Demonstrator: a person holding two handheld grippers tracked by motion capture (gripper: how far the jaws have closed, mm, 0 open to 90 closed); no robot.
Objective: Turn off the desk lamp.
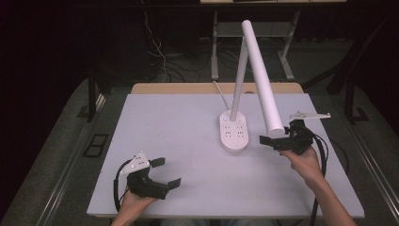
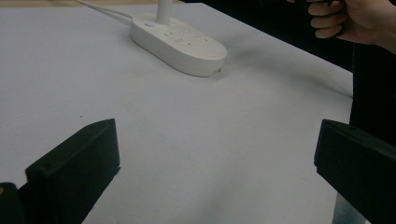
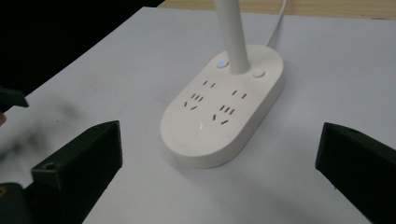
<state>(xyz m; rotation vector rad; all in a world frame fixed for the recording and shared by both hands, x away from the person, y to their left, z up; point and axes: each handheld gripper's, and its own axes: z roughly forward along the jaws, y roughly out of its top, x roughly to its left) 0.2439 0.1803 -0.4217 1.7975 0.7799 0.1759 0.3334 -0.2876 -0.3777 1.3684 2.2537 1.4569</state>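
Both tongs stand open and empty, the right tongs (image 1: 272, 139) just beside the lamp's tilted head (image 1: 261, 75), its base (image 1: 234, 132) on the desk (image 1: 179, 141) to their left, the left tongs (image 1: 165, 172) well apart.

place: lab | cue: cables (image 1: 157, 52) under bare workbenches (image 1: 254, 28)

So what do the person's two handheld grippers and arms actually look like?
Both grippers, the left gripper and the right gripper, are black, blocky tools with two flat black jaws. Each carries a grey three-cornered plate on top and trails a black cable. The person's forearms are bare, with no sleeves or gloves visible.
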